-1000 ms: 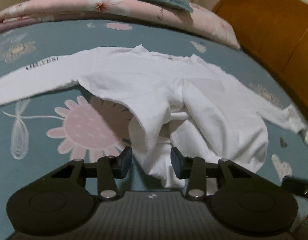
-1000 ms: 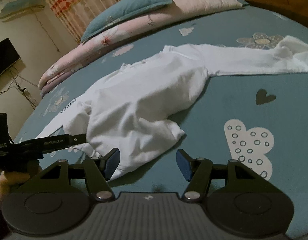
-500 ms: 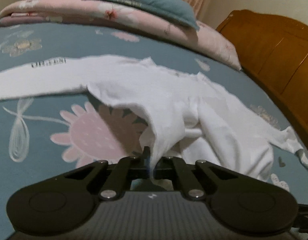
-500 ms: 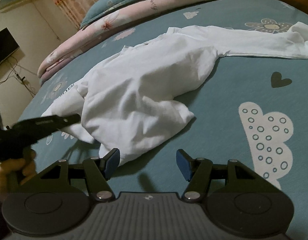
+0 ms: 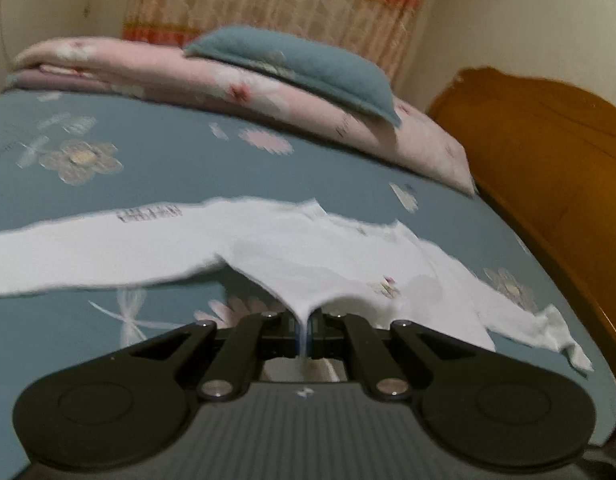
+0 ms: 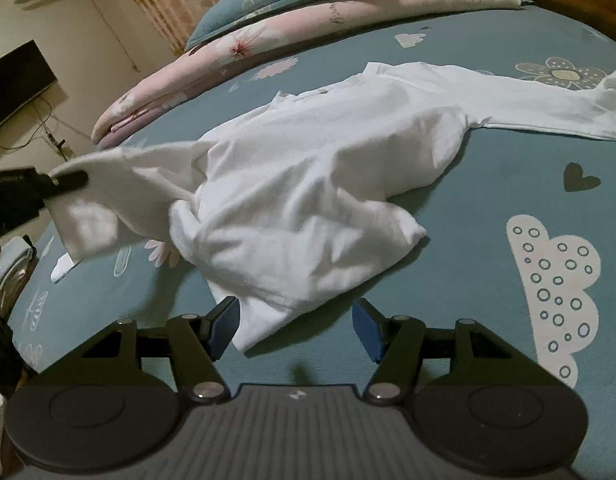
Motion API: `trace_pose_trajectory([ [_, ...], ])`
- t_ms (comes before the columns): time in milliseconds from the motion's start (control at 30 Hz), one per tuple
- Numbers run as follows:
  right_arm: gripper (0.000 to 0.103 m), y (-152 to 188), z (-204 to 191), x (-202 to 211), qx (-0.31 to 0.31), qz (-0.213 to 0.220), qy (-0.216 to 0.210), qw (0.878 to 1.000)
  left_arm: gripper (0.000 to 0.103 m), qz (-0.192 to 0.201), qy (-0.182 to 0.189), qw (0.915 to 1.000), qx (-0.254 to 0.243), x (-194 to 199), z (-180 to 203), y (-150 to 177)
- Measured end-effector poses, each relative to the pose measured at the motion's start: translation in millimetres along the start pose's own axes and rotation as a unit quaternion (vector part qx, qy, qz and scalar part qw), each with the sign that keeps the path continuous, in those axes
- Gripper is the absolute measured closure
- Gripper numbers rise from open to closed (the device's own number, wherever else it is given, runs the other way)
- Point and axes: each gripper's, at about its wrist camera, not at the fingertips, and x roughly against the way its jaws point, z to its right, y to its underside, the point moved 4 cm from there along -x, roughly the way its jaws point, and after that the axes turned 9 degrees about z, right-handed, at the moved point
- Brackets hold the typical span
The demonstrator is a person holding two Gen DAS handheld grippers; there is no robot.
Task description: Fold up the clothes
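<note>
Left gripper (image 5: 303, 336) raised, jaws clenched on white shirt (image 6: 328, 200) hem; right gripper (image 6: 293, 326) low, jaws released.

Two handheld grippers, both matte black. On the left gripper (image 5: 305, 336), round discs at either side, angled linkage arms with silver screw heads, a ribbed grey centre plate bearing a small white mark. On the right gripper (image 6: 293, 326), the same build, blue pads (image 6: 223, 326) on the fingers. White lettering along the left gripper's side, too blurred to read.
</note>
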Motion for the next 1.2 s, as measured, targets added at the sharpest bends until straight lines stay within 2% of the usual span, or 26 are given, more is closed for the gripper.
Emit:
trace_pose_trajectory([
  [67, 0.036, 1, 0, -1, 0.0, -0.003, 0.001, 1.0, 0.102, -0.002, -0.021, 0.9997, 0.009, -6, -16, -1],
  [167, 0.036, 2, 1, -3, 0.0, -0.005, 0.005, 1.0, 0.101, -0.035, -0.039, 0.9984, 0.02, -29, -37, 9],
  [333, 0.036, 4, 9, -10, -0.017, -0.016, 0.002, 1.0, 0.096, -0.047, -0.029, 0.9977, 0.039, -47, -50, 29],
  [467, 0.036, 7, 16, -18, -0.037, -0.021, -0.011, 0.999, 0.082, -0.053, -0.011, 0.9982, 0.024, -48, -51, 39],
  [533, 0.036, 6, 16, -19, -0.03, -0.01, -0.011, 0.999, 0.066, -0.052, -0.005, 0.9985, 0.018, -46, -53, 43],
  [567, 0.036, 5, 15, -19, -0.023, -0.006, -0.01, 1.0, 0.063, -0.053, -0.002, 0.9985, 0.016, -45, -55, 45],
  [767, 0.036, -3, -11, -11, 0.101, 0.012, -0.012, 0.995, 0.052, -0.057, 0.016, 0.9982, 0.007, -44, -59, 60],
  [900, 0.036, -2, -36, -13, 0.172, 0.007, -0.035, 0.984, 0.045, -0.052, 0.035, 0.998, 0.001, -43, -55, 66],
  [967, 0.036, 2, -47, -15, 0.199, 0.004, -0.043, 0.979, 0.043, -0.048, 0.046, 0.9977, -0.013, -40, -50, 70],
  [1033, 0.036, 6, -55, -17, 0.222, 0.002, -0.047, 0.974, 0.037, -0.045, 0.053, 0.9971, -0.03, -38, -46, 75],
  [1167, 0.036, 11, -59, -22, 0.226, -0.001, -0.05, 0.973, 0.041, -0.034, 0.04, 0.9967, -0.062, -43, -43, 80],
  [1200, 0.036, 10, -58, -21, 0.224, -0.001, -0.049, 0.973, 0.063, -0.037, 0.042, 0.9964, -0.064, -45, -42, 80],
])
